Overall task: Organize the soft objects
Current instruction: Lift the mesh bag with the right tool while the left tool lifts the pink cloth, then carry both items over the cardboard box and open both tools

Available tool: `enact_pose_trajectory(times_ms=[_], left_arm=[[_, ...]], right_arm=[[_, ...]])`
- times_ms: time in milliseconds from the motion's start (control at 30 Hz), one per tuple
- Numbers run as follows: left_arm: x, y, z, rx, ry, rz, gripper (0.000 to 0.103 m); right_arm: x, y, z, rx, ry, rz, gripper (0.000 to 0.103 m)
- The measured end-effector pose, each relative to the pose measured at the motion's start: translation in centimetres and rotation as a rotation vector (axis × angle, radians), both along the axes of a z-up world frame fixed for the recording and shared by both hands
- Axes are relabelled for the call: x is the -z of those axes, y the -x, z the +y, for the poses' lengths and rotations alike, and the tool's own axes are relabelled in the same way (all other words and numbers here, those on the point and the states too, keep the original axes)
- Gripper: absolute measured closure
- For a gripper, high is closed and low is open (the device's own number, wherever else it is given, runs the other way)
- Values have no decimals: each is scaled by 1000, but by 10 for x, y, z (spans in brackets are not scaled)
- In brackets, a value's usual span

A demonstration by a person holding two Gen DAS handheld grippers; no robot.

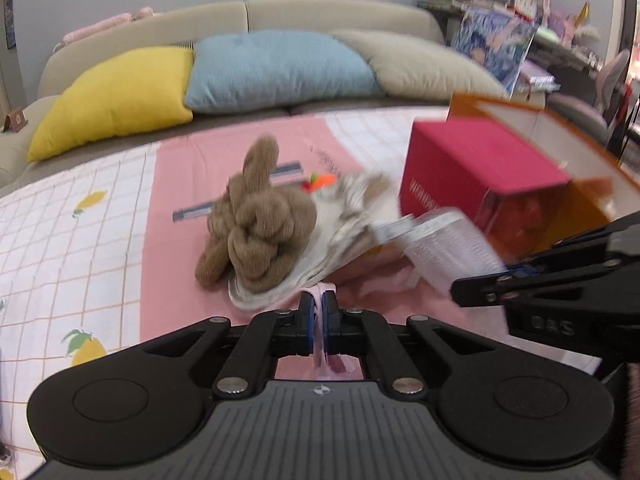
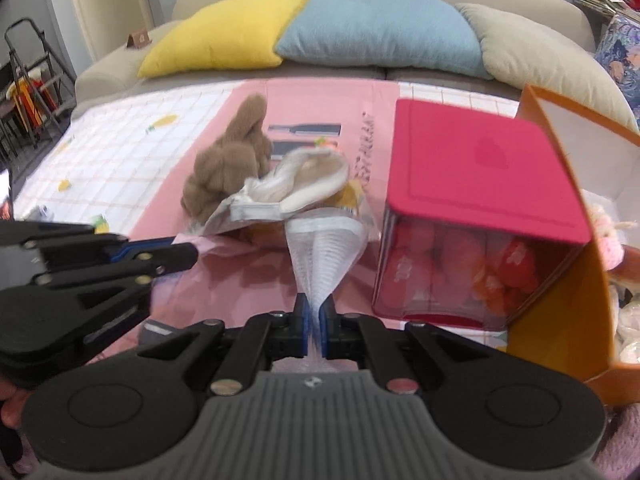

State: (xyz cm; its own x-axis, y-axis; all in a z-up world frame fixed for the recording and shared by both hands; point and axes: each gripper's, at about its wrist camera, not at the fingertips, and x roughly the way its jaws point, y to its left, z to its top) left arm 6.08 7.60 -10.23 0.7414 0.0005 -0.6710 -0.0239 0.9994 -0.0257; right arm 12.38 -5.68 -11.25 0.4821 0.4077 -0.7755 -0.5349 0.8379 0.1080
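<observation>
A brown knotted plush (image 1: 256,224) lies on a crumpled clear plastic bag (image 1: 344,216) on the pink mat. My left gripper (image 1: 319,312) is shut on a pink edge of fabric or bag just below the plush. My right gripper (image 2: 316,320) is shut on the ribbed clear end of the plastic bag (image 2: 324,248). The plush (image 2: 228,168) and a white soft piece (image 2: 304,184) sit behind it. The right gripper also shows in the left wrist view (image 1: 480,292), and the left one in the right wrist view (image 2: 176,256).
A clear box with a magenta lid (image 2: 476,188), holding red and orange soft items, stands to the right. An orange open box (image 2: 560,280) is beside it. Yellow (image 1: 116,96), blue (image 1: 280,68) and beige (image 1: 416,64) cushions lean on the sofa behind.
</observation>
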Motion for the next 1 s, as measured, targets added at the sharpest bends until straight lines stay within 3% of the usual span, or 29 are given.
enact_pose_trajectory(times_ms=[300,433,633,1000], left_arm=[[-56,23,-7,12,44,-127,99],[-75,34,-16,23,46,-162,99],[-99,42,-30,53,60,-207,99],[-136,9,-72,211,62,-294,99]], right_arm=[[-40,7,-18,25,-71,-25,102],[-56,6,-34,67,-142,8,102],[-83,8,-55,104,-191,-32,101],[-112,-14,-120,258,-186,-117,101]])
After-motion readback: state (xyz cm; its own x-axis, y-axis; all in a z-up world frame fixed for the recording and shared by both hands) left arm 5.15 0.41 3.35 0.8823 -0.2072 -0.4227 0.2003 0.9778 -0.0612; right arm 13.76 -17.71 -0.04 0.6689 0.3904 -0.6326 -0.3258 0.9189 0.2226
